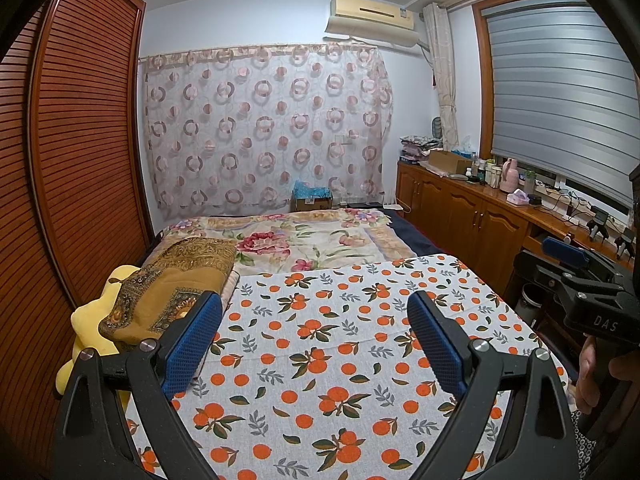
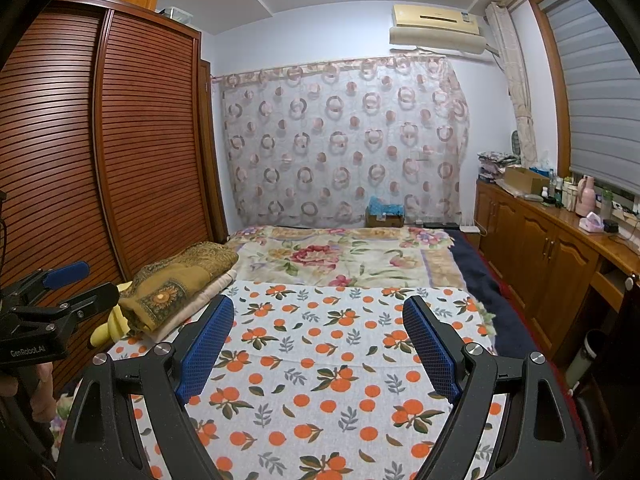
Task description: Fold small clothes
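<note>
My left gripper [image 1: 316, 332] is open and empty, held above a white cloth printed with oranges [image 1: 340, 360] that lies flat on the bed. My right gripper [image 2: 318, 334] is also open and empty above the same cloth [image 2: 320, 360]. Each gripper shows in the other's view: the right one at the right edge of the left wrist view [image 1: 576, 268], the left one at the left edge of the right wrist view [image 2: 76, 284]. No small garment shows on the cloth in either view.
A folded brown patterned blanket [image 1: 176, 284] and a yellow plush toy [image 1: 92, 320] lie at the bed's left side beside a slatted wooden wardrobe [image 1: 80, 160]. A floral bedspread [image 1: 288, 244] lies beyond. Wooden cabinets [image 1: 472, 216] with clutter line the right wall.
</note>
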The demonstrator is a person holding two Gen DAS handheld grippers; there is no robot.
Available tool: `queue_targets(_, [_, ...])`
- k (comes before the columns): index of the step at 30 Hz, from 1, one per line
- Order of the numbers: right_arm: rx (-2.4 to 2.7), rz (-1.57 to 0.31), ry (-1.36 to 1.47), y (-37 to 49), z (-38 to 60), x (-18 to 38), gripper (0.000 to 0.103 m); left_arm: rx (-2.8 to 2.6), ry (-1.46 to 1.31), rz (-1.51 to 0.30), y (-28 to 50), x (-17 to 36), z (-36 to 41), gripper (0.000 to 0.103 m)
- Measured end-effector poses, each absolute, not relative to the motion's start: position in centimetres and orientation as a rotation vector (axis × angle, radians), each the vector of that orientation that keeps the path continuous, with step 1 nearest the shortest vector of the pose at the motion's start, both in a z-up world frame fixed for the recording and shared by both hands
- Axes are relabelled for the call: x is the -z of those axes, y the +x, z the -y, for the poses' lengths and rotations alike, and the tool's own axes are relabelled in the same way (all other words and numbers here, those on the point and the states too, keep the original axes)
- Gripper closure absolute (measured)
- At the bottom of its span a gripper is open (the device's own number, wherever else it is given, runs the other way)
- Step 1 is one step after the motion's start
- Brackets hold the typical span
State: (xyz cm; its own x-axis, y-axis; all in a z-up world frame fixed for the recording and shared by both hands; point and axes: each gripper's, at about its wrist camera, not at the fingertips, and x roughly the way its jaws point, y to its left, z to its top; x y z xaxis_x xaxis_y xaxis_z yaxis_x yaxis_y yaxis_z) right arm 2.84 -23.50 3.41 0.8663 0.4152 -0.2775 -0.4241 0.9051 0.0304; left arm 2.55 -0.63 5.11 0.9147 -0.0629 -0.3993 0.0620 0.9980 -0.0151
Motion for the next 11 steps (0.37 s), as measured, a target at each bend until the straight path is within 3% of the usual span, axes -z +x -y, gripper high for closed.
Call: queue_targets(11, [-0.443,-0.278,-0.034,2.99,23.70,-3.34,0.015,0.063,-0.001,-0.412,2.53,-5.11,0.62,0.009])
